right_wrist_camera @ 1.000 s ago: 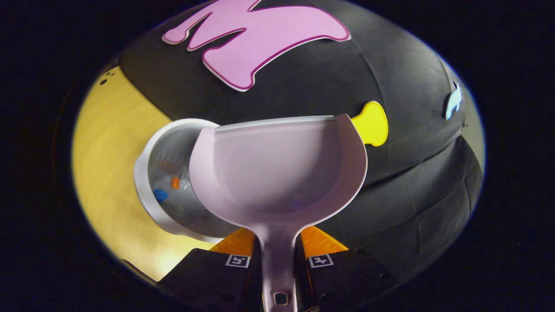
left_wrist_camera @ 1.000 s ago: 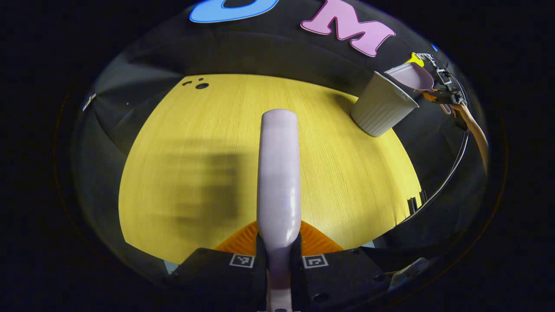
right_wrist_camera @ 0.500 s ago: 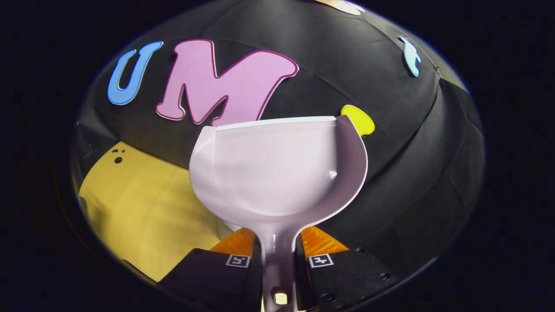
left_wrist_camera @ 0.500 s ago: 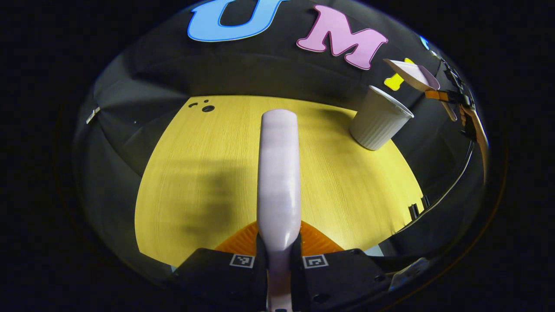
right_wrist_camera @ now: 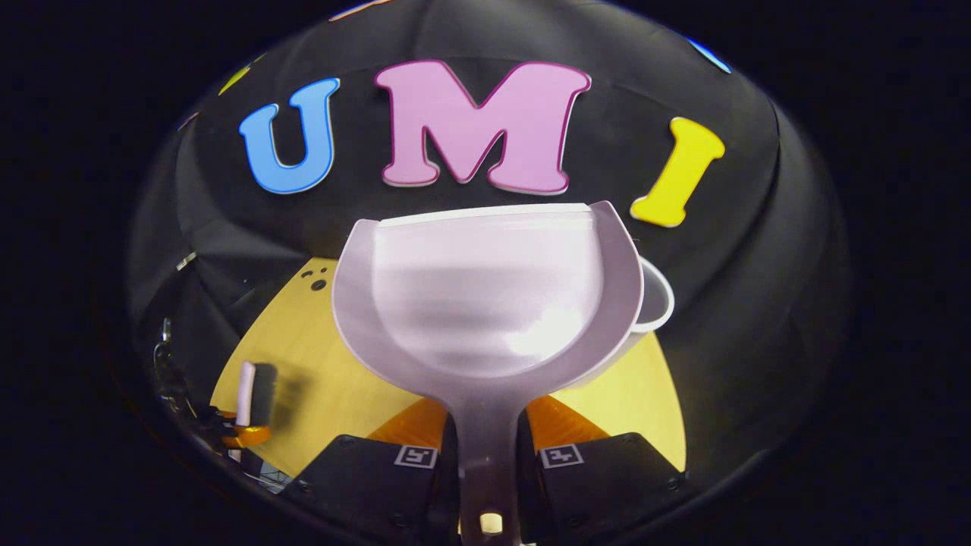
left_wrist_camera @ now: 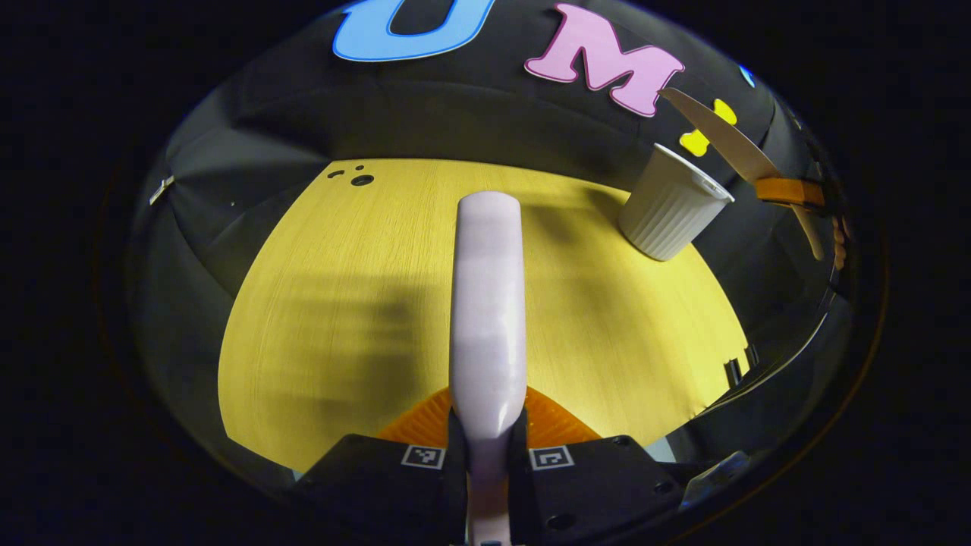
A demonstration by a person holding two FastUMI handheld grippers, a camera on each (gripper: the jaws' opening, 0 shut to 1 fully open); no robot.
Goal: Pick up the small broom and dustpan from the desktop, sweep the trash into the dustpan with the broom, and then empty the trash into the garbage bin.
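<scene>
My left gripper (left_wrist_camera: 489, 428) is shut on the handle of the small pale lilac broom (left_wrist_camera: 488, 303), which points forward over the yellow table (left_wrist_camera: 341, 303). The white ribbed garbage bin (left_wrist_camera: 671, 216) stands upright at the table's far right. Just right of and above it, the dustpan (left_wrist_camera: 721, 140) shows edge-on. In the right gripper view my right gripper (right_wrist_camera: 489, 447) is shut on the handle of the dustpan (right_wrist_camera: 485, 296), whose scoop looks empty and hides most of the bin (right_wrist_camera: 654, 299). The broom (right_wrist_camera: 246, 390) appears low at the left over the table (right_wrist_camera: 326, 379).
Small dark holes (left_wrist_camera: 362, 180) mark the table's far left corner. Black clips (left_wrist_camera: 740, 371) sit on the table's right edge. The black cloth wall closes in behind the table and the bin.
The dustpan has lifted off the bin's mouth and swung back from its tipped pose to face the wall above the table. The broom has barely moved.
</scene>
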